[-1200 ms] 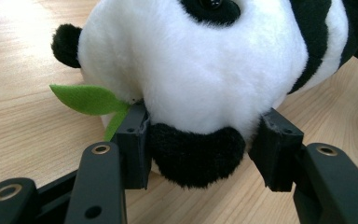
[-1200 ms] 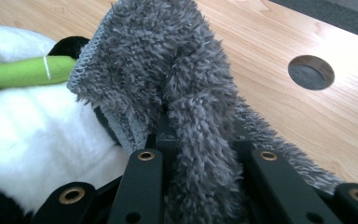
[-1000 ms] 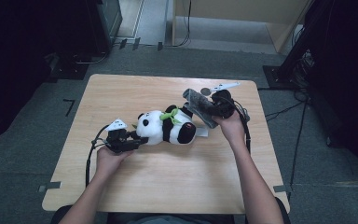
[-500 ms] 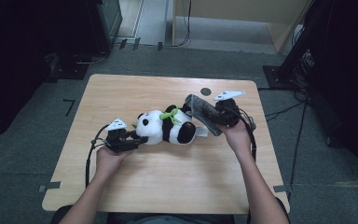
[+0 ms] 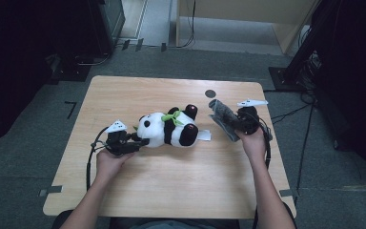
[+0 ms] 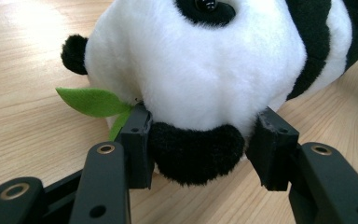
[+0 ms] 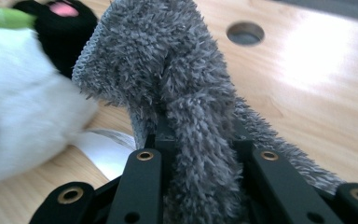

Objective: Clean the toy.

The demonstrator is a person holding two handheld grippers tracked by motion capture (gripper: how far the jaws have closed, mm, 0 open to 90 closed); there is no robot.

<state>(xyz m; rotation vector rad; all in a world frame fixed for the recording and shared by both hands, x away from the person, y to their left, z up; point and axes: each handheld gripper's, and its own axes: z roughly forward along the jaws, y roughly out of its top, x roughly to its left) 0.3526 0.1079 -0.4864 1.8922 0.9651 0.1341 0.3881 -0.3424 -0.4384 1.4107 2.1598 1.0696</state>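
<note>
Plush panda: mid-table, lying down; soft, light, squashy. Your left gripper pinches its head and black ear. Grey cloth: limp, fuzzy; your right gripper clamps its bunched fold.

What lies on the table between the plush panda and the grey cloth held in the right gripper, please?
A white tag trailing from the plush panda lies there, short of the grey cloth, as the high view shows.
</note>
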